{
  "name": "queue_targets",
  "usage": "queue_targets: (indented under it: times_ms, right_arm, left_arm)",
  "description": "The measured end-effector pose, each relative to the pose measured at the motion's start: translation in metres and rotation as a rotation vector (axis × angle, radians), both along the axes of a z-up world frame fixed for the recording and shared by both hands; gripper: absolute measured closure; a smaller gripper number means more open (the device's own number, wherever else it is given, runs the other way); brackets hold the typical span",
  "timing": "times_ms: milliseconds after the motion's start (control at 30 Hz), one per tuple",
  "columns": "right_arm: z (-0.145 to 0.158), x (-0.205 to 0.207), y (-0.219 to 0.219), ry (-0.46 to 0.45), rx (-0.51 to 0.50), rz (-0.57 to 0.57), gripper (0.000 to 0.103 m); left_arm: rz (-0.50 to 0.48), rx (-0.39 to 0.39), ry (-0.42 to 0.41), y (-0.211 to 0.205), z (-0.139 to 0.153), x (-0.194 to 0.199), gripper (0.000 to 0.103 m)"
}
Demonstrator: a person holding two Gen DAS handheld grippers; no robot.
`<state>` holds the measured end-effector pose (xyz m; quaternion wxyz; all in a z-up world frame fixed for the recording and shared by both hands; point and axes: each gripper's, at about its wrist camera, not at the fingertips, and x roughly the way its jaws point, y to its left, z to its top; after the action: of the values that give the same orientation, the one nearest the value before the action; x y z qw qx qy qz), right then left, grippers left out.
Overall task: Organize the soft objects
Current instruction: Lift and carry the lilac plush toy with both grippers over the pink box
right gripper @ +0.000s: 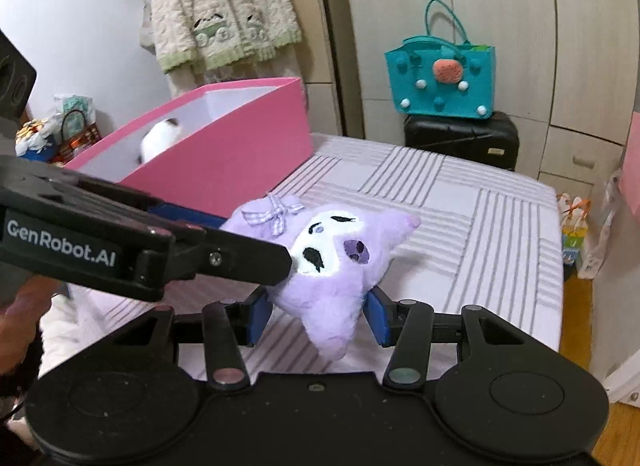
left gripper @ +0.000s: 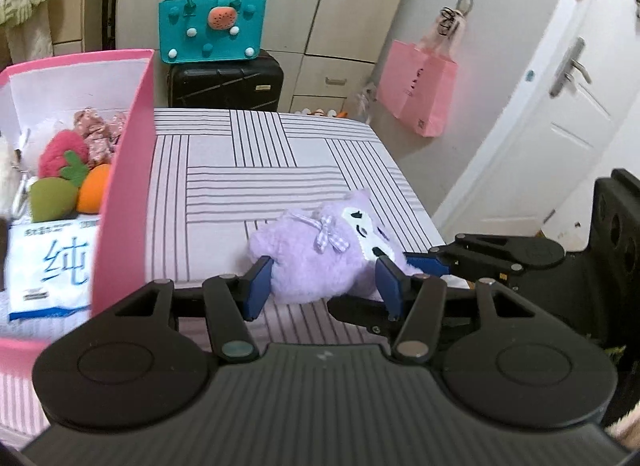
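Note:
A purple plush toy (left gripper: 316,254) with a white face and a checked bow lies on the striped bed; it also shows in the right wrist view (right gripper: 340,266). My left gripper (left gripper: 326,286) has its blue pads on both sides of the toy's body, touching it. My right gripper (right gripper: 318,318) has its pads on both sides of the toy's head end. The right gripper reaches in from the right in the left wrist view (left gripper: 424,266). The left gripper crosses from the left in the right wrist view (right gripper: 256,262). A pink box (left gripper: 128,169) holds several soft toys.
The box (right gripper: 240,145) stands on the bed's left side with a strawberry plush (left gripper: 64,153), an orange plush (left gripper: 94,189) and a tissue pack (left gripper: 52,262) inside. A teal bag (left gripper: 212,21) sits on a black suitcase (left gripper: 226,81) beyond the bed. A white door (left gripper: 560,105) stands right.

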<state>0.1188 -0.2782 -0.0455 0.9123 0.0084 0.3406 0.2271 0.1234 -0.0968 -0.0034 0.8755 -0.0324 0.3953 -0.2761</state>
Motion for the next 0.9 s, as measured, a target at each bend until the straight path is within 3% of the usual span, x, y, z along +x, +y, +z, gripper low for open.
queue_targets:
  times_ms: [167,500,900]
  right_arm:
    - [0.014,-0.026,0.019,0.001,-0.020,0.023,0.048]
    - [0.043,-0.063,0.053,-0.053,-0.078,0.066,0.048]
    - [0.084,-0.061,0.117,-0.162,-0.155,0.145,0.048]
  left_arm:
    - [-0.023,0.002,-0.017,0.020,0.010,-0.022,0.049]
    - [-0.032,-0.073,-0.059,0.065,0.027,-0.052,0.049]
    - [0.065,-0.121,-0.172,0.134,0.059,-0.057,0.049]
